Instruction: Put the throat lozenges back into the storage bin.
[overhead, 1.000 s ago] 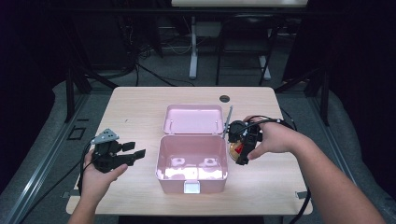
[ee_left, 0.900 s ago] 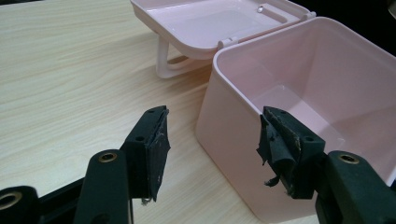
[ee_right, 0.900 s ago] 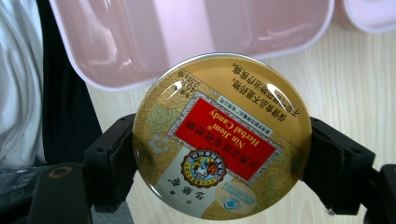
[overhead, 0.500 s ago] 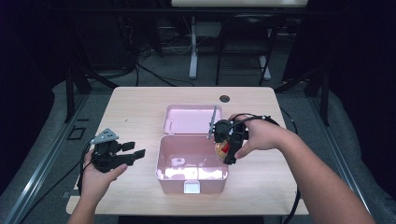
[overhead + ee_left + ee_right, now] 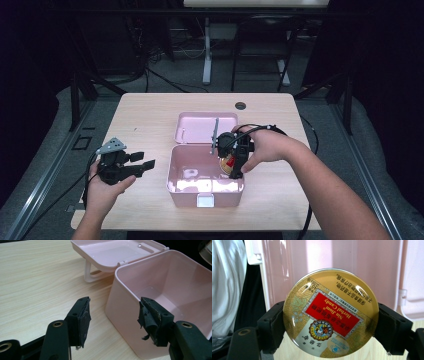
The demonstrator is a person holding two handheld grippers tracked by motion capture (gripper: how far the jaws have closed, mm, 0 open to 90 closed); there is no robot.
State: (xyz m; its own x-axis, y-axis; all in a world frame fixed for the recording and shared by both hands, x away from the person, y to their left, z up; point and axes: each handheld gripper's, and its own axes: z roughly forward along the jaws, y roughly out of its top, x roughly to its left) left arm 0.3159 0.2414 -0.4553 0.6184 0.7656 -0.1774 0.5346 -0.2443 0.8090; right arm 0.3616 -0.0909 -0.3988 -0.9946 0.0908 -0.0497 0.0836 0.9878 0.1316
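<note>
Right gripper view: tin (image 5: 330,312) "Nin Jiom Herbal Candy" (inverted)

black grippers (image 5: 142,166), frayed pads (image 5: 84,322)

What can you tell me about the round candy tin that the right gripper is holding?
The candy tin is a flat round tin that looks like metal, gold with a glossy domed lid and a red label reading "Nin Jiom Herbal Candy". The right gripper clamps its rim between both fingers, holding it over the right edge of the open pink box.
</note>
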